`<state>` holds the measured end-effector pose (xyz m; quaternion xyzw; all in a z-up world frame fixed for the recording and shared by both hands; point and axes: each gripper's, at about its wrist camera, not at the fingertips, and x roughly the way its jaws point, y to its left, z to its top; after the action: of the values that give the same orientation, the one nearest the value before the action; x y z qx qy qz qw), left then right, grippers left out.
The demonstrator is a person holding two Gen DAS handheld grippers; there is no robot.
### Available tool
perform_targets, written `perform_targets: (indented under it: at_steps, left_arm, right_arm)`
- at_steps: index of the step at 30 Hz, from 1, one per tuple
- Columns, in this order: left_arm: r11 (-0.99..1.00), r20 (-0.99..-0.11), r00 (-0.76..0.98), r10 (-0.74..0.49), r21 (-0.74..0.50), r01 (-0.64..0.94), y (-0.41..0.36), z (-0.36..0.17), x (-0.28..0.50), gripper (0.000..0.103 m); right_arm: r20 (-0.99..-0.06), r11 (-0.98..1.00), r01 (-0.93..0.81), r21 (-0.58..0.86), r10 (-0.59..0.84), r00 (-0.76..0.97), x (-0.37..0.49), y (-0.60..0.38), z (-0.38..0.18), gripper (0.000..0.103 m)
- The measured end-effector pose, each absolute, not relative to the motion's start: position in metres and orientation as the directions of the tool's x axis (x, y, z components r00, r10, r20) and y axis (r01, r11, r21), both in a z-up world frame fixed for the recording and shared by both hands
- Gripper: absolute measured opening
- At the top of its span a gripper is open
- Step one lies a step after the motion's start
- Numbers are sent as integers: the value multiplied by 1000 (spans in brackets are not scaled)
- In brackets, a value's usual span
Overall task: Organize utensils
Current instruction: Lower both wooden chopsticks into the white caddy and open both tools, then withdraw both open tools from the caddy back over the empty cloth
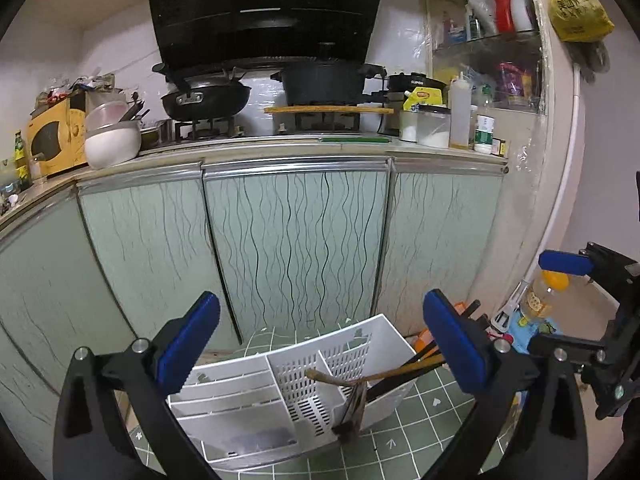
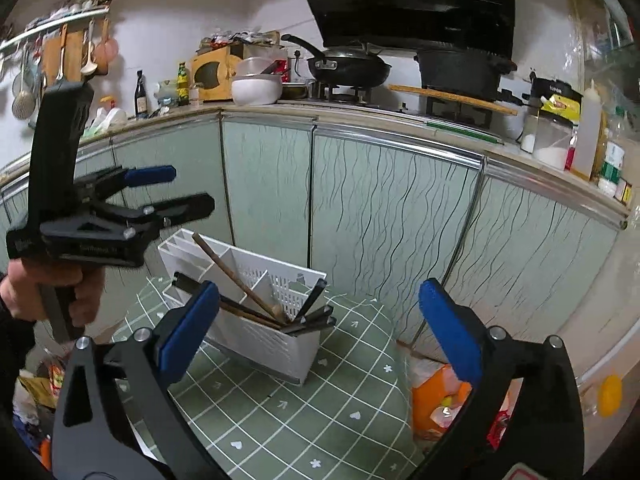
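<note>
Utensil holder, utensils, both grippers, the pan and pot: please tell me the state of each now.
Utensil holder: upright on green cloth, its compartments partly filled.
Utensils: inside the holder, leaning.
Left gripper: open, empty.
Right gripper: open, empty.
Pan: on stove.
Pot: on stove, lidded.

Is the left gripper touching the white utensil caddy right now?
Apart. The right wrist view shows the left gripper open in the air, up and left of the white utensil caddy, with cabinet door visible between its fingers and the caddy rim.

"SUPOR" on black appliance [image 1: 416, 80]; yellow bag [image 1: 578, 12] txt unreadable.
</note>
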<state>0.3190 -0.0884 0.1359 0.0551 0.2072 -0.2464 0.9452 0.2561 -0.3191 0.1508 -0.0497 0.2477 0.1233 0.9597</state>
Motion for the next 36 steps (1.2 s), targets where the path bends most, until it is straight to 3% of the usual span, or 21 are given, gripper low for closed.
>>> perform_targets:
  at_steps: [14,27,36]
  left_arm:
    - [884,-414,814,-407,46,465,-84,140,286,99]
    - [913,-415,855,-310,122,390,-76,114,223,99]
    - [939,-398,875,-276,82,334,-47,97,180,99]
  right_arm:
    - [-499,969,-245,-20,203,843,234,-322,145,96]
    - [-487,978,-205,-45,158,859,185,-313,124,96]
    - [-510,984,-169,-57,117,852,148,-304,94,96]
